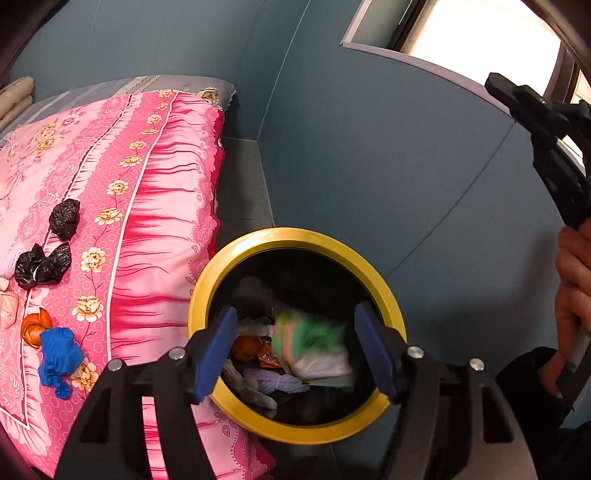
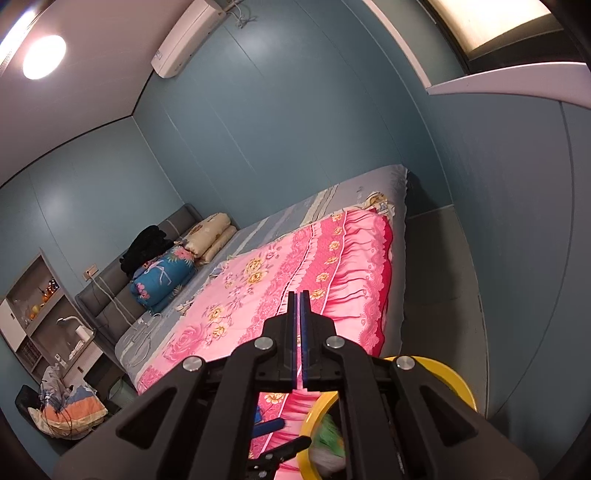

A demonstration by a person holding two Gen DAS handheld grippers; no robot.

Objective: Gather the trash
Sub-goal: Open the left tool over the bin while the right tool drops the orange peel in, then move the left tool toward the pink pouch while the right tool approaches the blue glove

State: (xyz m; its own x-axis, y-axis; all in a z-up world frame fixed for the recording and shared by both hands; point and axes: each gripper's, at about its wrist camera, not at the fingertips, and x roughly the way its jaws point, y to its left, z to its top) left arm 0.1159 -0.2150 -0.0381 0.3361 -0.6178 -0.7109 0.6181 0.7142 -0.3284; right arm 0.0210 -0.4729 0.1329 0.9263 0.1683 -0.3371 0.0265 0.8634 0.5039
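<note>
Hovering over the yellow-rimmed bin (image 1: 295, 236) with its mouth lying open and unblocked, hugging the pink-quilted bed (image 1: 122, 192) pressing against the bin's left, leaving bare blue wall (image 1: 388, 155) behind the bin, scattering wads (image 1: 64, 218) across the quilt left of the bin.

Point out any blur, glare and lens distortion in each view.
Left wrist view: the green-and-white wrapper in the yellow-rimmed bin is smeared by motion blur; the window is blown out; fisheye bends the walls. Right wrist view: the ceiling lamp glares white, wall lines bow, and the bed is sharp.
</note>
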